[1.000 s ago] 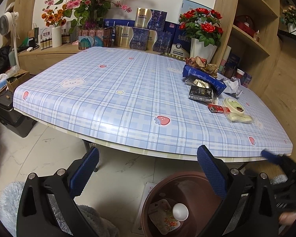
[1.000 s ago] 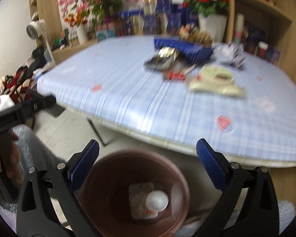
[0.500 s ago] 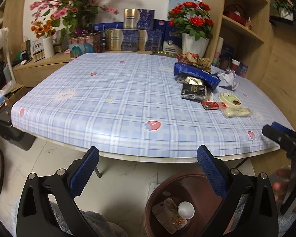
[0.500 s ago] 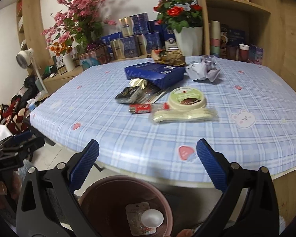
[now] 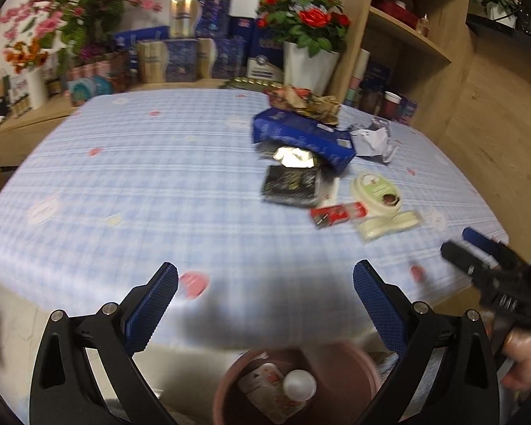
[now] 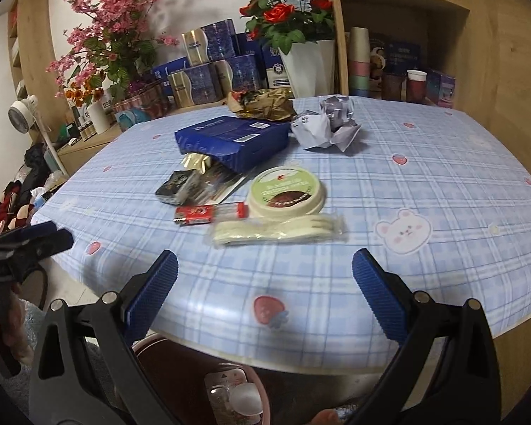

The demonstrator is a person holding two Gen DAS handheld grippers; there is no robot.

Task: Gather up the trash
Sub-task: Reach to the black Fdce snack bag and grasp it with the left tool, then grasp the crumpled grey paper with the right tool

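Trash lies on the blue plaid table (image 6: 424,163): a wrapped plastic fork (image 6: 279,231), a round green-lidded cup (image 6: 286,191), a red wrapper (image 6: 209,213), a dark packet (image 6: 177,183), a blue box (image 6: 233,141), crumpled paper (image 6: 331,125) and brown wrapping (image 6: 262,104). In the left wrist view the same items lie far right: the fork (image 5: 389,226), the lid (image 5: 377,188), the red wrapper (image 5: 338,213). A brown bin (image 5: 297,386) stands on the floor below the table edge, holding a packet and a white cup. My left gripper (image 5: 265,295) and right gripper (image 6: 265,283) are both open and empty, over the near edge.
Blue gift boxes (image 6: 212,67), a white vase of red roses (image 6: 301,56) and pink flowers (image 6: 113,28) stand behind the table. Wooden shelves (image 6: 400,35) rise at the right. The other gripper and a hand show at the edge of each view.
Both grippers rose from over the bin and moved toward the table; the trash is closer in the right wrist view. The bin has slid to the bottom of both views.
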